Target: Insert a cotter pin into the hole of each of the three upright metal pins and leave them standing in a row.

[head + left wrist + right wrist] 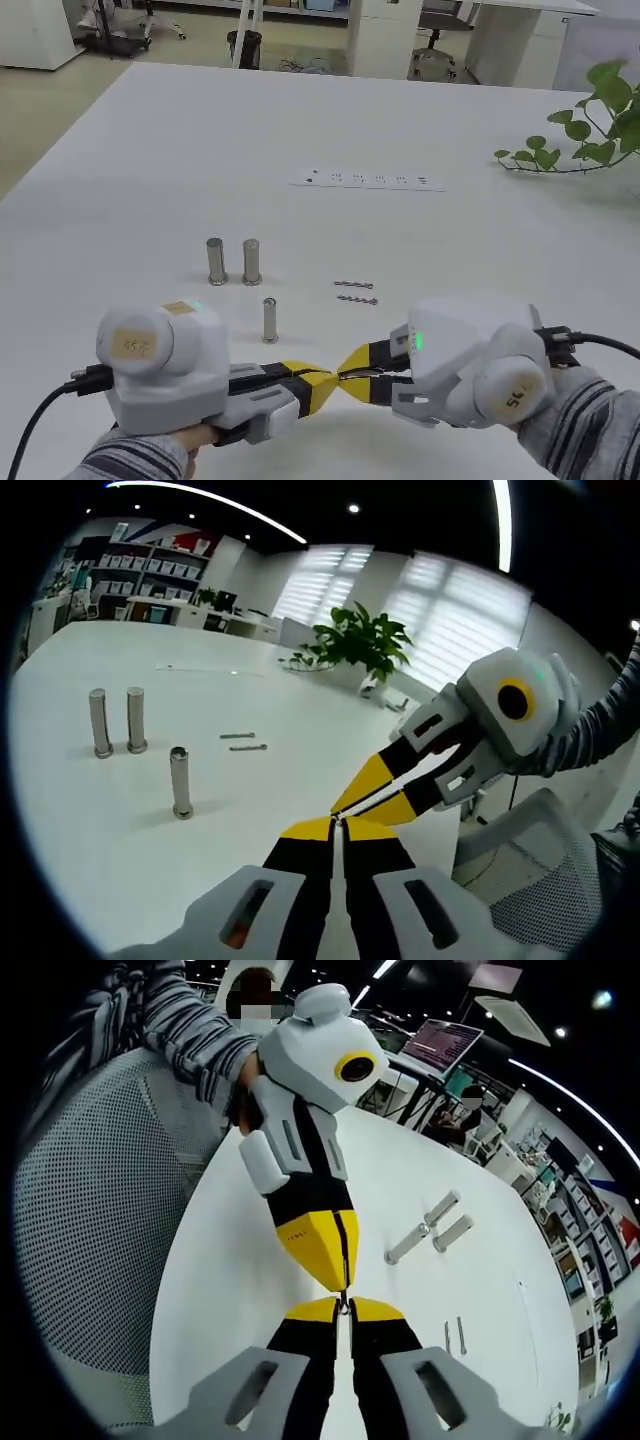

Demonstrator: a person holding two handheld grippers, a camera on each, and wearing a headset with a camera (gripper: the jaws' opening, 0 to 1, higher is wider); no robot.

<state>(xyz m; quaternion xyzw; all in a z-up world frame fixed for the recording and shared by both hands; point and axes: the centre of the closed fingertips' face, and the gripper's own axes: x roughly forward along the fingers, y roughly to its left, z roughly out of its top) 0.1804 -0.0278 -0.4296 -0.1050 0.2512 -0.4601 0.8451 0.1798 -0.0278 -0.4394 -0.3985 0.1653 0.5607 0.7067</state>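
Three upright metal pins stand on the white table: two side by side point(216, 260) point(251, 262) and a third point(269, 320) nearer to me. Two cotter pins point(353, 285) point(357, 299) lie flat to their right. Low in front of me, my left gripper point(328, 381) and right gripper point(345, 374) meet tip to tip. A small silver cotter pin point(340, 822) point(345, 1303) sits where the yellow tips touch. Both pairs of jaws look shut on it, and most of it is hidden. The nearest metal pin point(180, 782) stands left of the tips.
A white strip with dark marks point(367, 180) lies farther back on the table. A leafy plant point(590, 130) trails over the far right edge. A mesh chair point(90, 1210) stands off the table's near side.
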